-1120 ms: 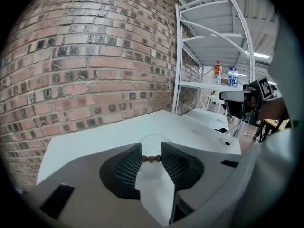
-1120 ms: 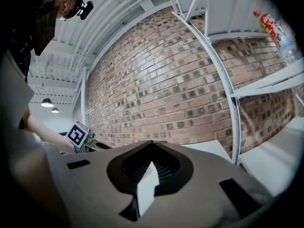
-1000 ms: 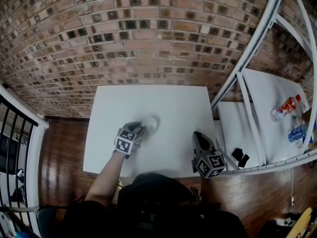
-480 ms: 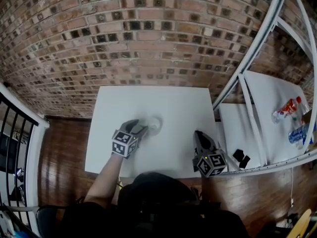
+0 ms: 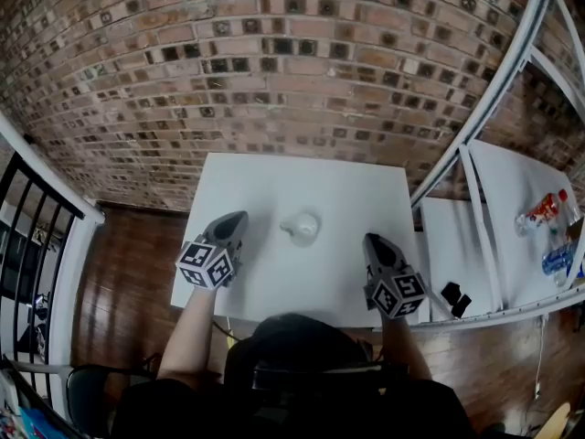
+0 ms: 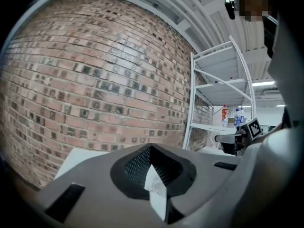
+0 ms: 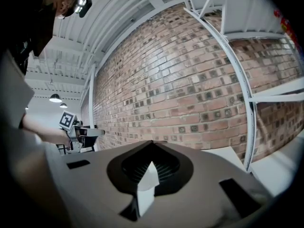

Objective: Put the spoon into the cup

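we hold the left gripper [image 5: 237, 220] over the left part of the white worktop [image 5: 274, 181], its fingers pressed together with nothing between them. the right gripper [image 5: 374, 241] hangs near the right edge, fingers likewise together and empty. the cup [image 5: 303, 228] stands between them, apart from both; we cannot make out the spoon.

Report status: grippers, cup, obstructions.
Left gripper shut, empty. Right gripper shut, empty. Cup on table between them; spoon too small to confirm. Nothing blocking the cup.
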The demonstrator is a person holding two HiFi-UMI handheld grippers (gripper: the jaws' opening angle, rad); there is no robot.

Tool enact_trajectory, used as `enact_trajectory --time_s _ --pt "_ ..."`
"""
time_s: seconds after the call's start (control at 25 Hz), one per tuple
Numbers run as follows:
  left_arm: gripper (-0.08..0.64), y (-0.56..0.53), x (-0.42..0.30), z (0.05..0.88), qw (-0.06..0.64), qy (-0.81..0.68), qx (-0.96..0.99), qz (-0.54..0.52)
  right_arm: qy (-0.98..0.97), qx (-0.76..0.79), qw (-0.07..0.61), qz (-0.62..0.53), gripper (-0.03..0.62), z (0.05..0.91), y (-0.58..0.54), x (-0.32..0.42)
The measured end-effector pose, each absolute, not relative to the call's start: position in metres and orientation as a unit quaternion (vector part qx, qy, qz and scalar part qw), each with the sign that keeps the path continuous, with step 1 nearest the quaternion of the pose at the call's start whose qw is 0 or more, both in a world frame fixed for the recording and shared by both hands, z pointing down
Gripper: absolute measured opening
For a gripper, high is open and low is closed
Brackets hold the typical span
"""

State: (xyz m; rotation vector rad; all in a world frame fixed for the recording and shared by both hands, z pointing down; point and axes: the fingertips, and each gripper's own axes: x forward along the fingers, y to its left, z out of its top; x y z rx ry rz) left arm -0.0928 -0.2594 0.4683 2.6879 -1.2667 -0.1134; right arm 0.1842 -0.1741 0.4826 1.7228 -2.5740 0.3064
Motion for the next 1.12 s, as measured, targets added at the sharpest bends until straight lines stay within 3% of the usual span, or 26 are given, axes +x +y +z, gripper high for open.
enact_trajectory --time_s 0.48,1.12 --pt "0.003 -0.207 -0.171 0.471 0.08 -0.485 0.869 -0.062 -0.826 0.547 0.017 0.138 0.002 0.504 -0.174 0.158" --pt "0.003 -0.187 -0.17 0.487 0.103 -0.492 0.862 -0.066 -0.816 0.561 0.014 0.138 0.002 0.507 -0.152 0.172"
